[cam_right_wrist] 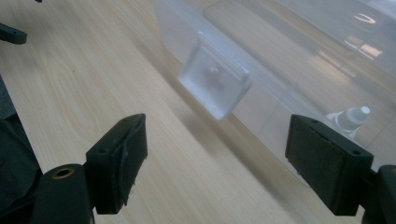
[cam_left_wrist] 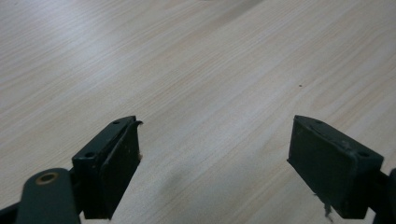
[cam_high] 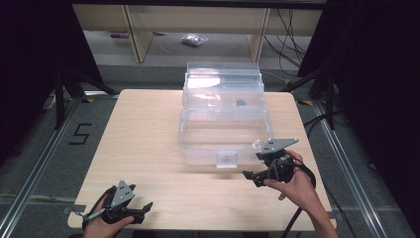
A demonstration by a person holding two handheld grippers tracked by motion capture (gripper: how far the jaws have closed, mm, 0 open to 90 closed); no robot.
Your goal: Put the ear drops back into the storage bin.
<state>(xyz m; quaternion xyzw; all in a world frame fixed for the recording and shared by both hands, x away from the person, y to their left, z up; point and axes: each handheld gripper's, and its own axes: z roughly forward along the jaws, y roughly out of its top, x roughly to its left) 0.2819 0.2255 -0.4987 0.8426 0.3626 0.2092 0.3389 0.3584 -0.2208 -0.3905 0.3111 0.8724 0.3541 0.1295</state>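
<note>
At the near edge of the table [cam_high: 148,148], the left gripper [cam_high: 130,210] is lying well apart from the work, its jaws standing wide with nothing but bare wood between them. The right gripper [cam_high: 253,176] is sitting much nearer, just off the front right corner of the clear box [cam_high: 225,119], its jaws gaping and holding nothing while pointing leftward along the box's long front wall. The latch [cam_right_wrist: 215,87] is hanging at the middle of that wall, ahead of the right gripper and a little to the left of its line, so the right hand is the one placed to reach it.
</note>
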